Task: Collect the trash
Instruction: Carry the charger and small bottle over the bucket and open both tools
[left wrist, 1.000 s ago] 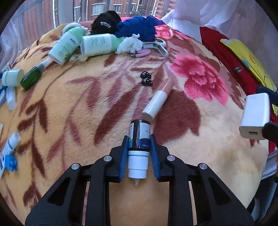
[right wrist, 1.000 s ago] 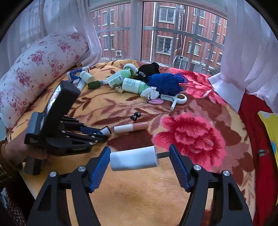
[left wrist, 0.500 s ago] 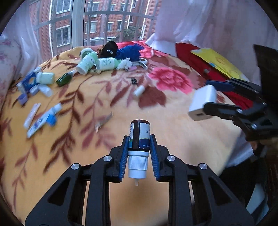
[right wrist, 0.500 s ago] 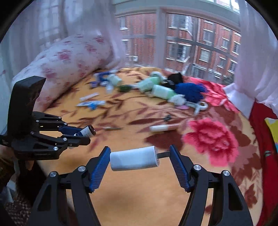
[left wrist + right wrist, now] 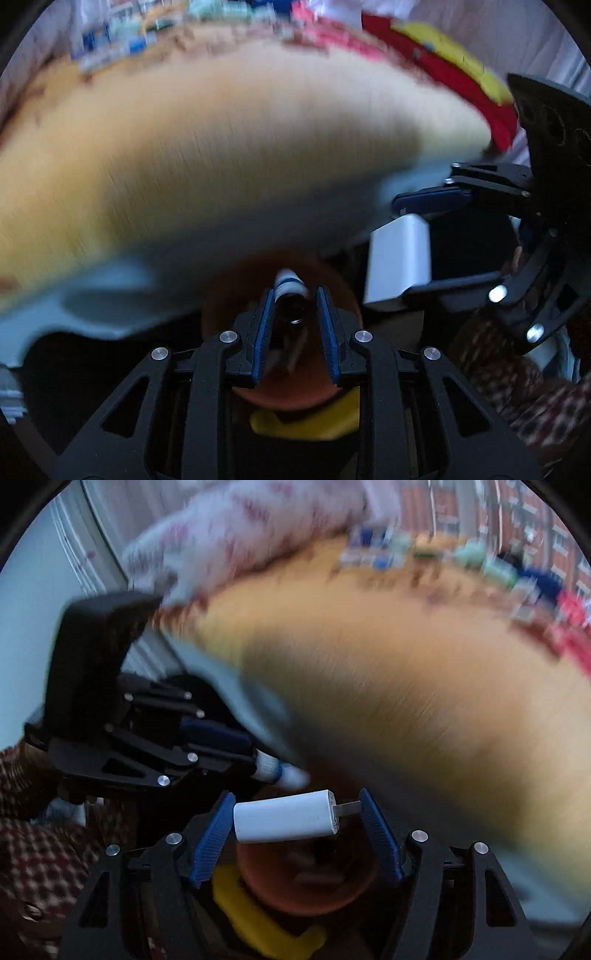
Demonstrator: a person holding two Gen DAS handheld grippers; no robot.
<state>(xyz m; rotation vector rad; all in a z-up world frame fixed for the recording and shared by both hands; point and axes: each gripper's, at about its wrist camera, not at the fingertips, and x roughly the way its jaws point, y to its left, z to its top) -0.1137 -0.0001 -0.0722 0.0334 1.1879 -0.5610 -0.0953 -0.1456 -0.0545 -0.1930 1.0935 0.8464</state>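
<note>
Left wrist view shows my left fingers [image 5: 295, 317] clamped on a small dark dropper bottle [image 5: 290, 295], its white cap pointing forward and down, away from the camera, so the bottle's long axis runs along the fingers. Directly beyond that cap sits a round reddish-brown bin [image 5: 280, 384] with a yellow piece [image 5: 310, 421] at its near rim; the bottle hangs over its mouth. The bed [image 5: 207, 147] with its tan blanket is smeared by blur and lies above and beyond, with the leftover clutter along its far edge too blurred to name.

From the right wrist view, my right fingers [image 5: 295, 823] grip a white charger plug [image 5: 284, 821] crosswise: the left pad presses its rounded end, the right pad the tip of its metal prong, so its long axis spans the gap from finger to finger. The same bin [image 5: 306, 882] is just below and slightly beyond the plug. My left gripper comes in from the left of this view, its bottle cap [image 5: 280, 771] just above and beside the plug, the two close but not clearly touching.

Both pieces sit above the opening, I judge, with the bottle a shade further over it. Release looks like the next step; the risk is the two items knocking each other when they fall.
</note>
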